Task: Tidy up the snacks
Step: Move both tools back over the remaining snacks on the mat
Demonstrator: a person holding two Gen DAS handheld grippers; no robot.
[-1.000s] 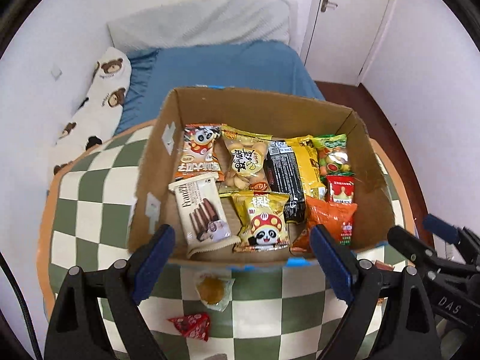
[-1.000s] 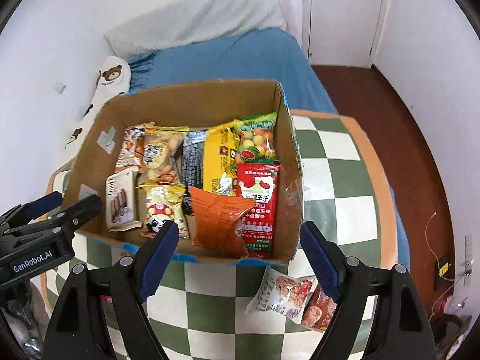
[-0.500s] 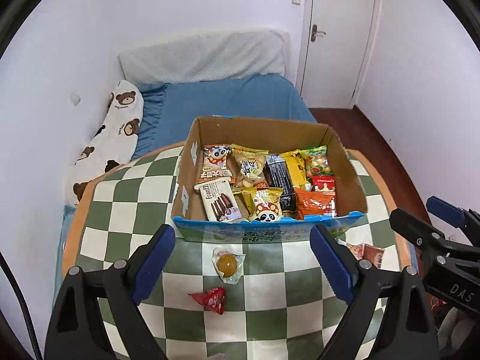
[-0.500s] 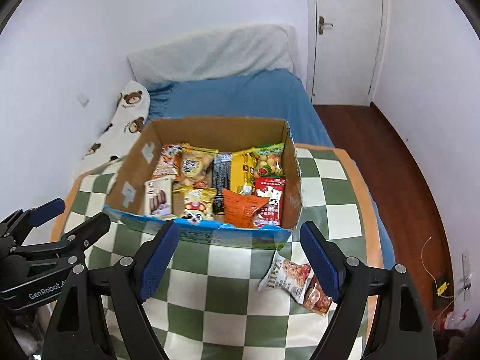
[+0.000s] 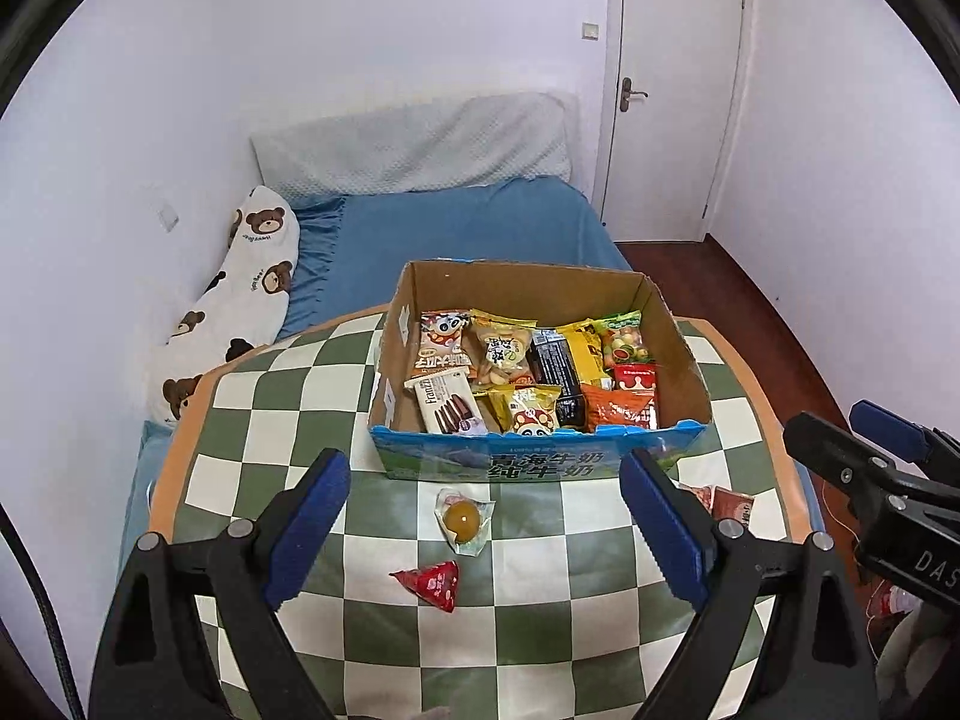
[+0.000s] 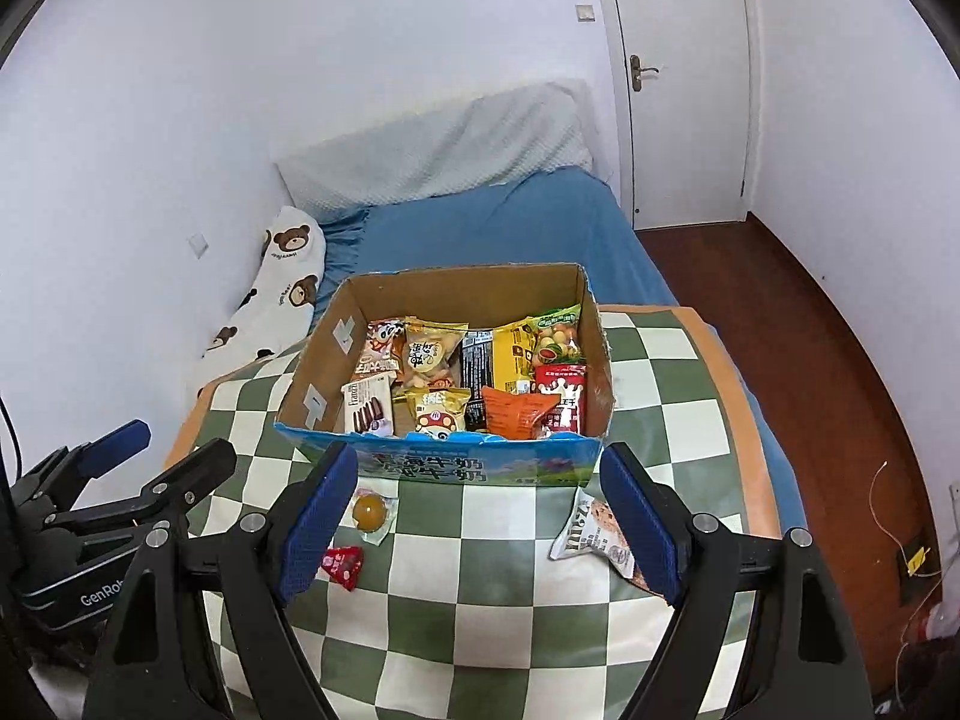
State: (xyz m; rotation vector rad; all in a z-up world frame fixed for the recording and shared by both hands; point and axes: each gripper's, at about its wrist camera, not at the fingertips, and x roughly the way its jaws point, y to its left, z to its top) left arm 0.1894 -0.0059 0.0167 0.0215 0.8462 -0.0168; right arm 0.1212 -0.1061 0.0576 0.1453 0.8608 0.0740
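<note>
From your left wrist, the cardboard box (image 5: 540, 372) on the checkered tablecloth (image 5: 288, 408) already holds most of the glossy packets, packed flat. Your left gripper (image 5: 486, 516) hangs empty, jaws wide apart. A clear-wrapped round yellow sweet (image 5: 462, 519) and a red triangular packet (image 5: 435, 583) lie loose before the box.

From your right wrist, your right gripper (image 6: 474, 516) is likewise spread and empty; a white crinkly cookie packet (image 6: 591, 534) waits by its right finger.

Both black tongs with blue pads, left tongs (image 5: 485, 525) and right tongs (image 6: 477, 525), are spread wide, holding nothing, side by side.
</note>
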